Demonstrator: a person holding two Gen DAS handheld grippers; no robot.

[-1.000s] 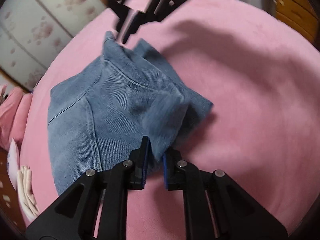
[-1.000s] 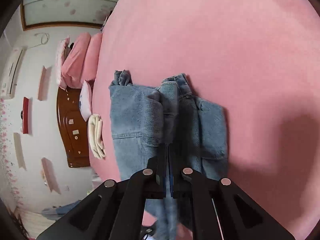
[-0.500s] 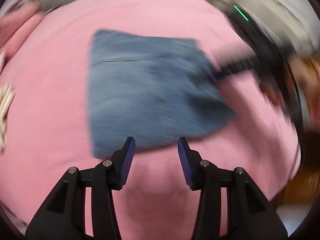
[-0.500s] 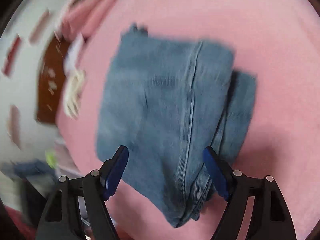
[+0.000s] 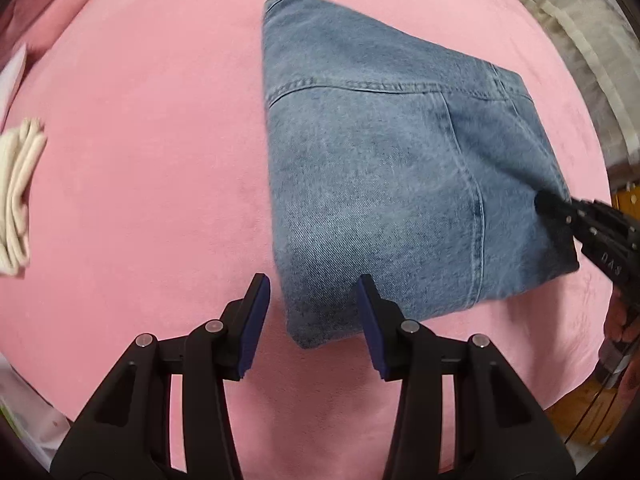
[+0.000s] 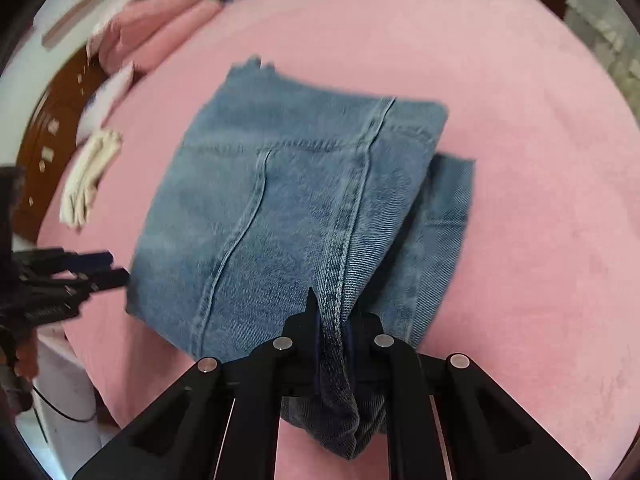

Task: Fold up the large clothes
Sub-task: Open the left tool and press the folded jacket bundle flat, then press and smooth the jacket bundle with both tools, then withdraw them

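Two tools work one garment here, and they are in different states. Nearest in the right wrist view, the right tool (image 6: 332,320) is clamped narrow on a thick seamed edge of the jeans (image 6: 288,208), the denim bunched between its pads and hanging down a little below them. Nearest in the left wrist view, the left tool (image 5: 312,320) stands wide with nothing between its blue pads; the near corner of the jeans lies in the gap between them but is not pinched, and whether a pad brushes the cloth cannot be told.

The jeans lie on the pink bed (image 5: 140,160), already folded into a compact block, with a lower layer sticking out past the top one on the right side in the right wrist view. The step in hand looks like tidying or finishing a late fold, the task well along.

The next move probably calls for the right tool to draw its held edge over so the layers line up and then let go, with the left tool either pinning or gripping the near corner so the stack does not slide.

Farther off, a folded cream cloth (image 5: 18,196) rests near the edge of the bed, well apart from the jeans, and pink pillows (image 6: 152,36) lie beyond.
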